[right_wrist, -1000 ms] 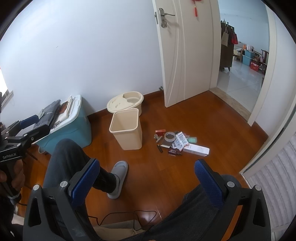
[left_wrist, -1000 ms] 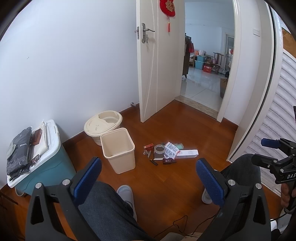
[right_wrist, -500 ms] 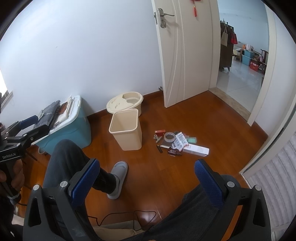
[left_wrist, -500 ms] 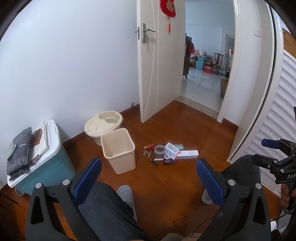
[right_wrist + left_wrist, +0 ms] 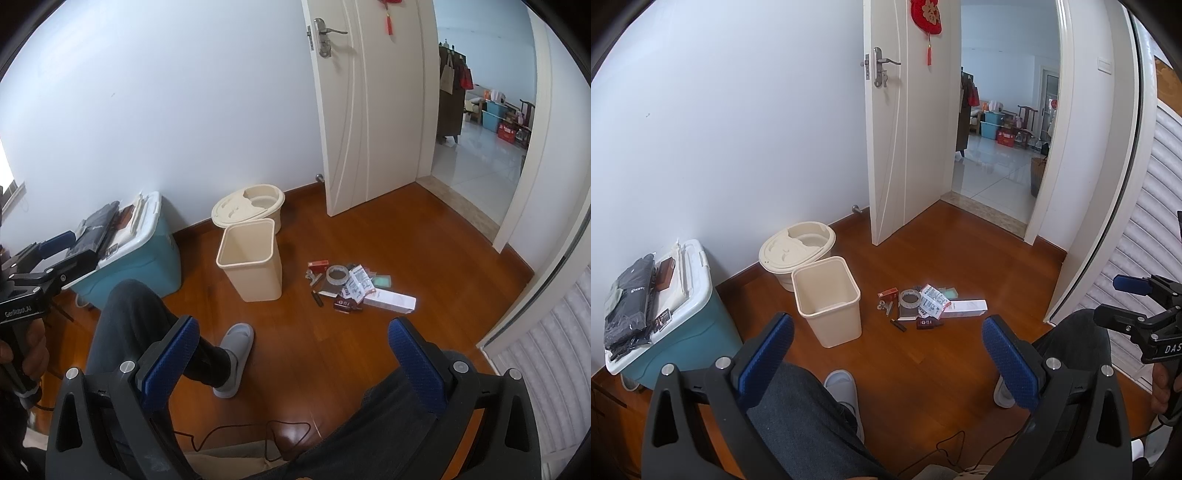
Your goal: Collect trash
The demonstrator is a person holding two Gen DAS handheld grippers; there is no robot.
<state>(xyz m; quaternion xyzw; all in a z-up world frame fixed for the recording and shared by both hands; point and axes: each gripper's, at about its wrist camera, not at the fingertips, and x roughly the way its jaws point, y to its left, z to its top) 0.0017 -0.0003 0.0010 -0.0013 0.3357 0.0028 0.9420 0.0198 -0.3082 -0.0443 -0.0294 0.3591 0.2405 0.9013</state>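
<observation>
A small heap of trash lies on the wooden floor: a tape roll (image 5: 909,298) (image 5: 337,274), a long white box (image 5: 964,307) (image 5: 389,299), a red packet (image 5: 887,293) (image 5: 318,263), printed wrappers (image 5: 934,301) (image 5: 360,282) and a dark packet (image 5: 344,304). Left of it stands an empty beige bin (image 5: 827,301) (image 5: 251,264). My left gripper (image 5: 886,345) is open, held high and well short of the heap. My right gripper (image 5: 293,350) is open too, nothing between its blue pads.
A round beige lidded tub (image 5: 797,248) sits behind the bin by the wall. A teal storage box (image 5: 670,325) with dark items on top stands left. The person's legs and grey slippers (image 5: 234,352) are below the grippers. A white door (image 5: 907,122) stands ajar; slatted panels (image 5: 546,369) at right.
</observation>
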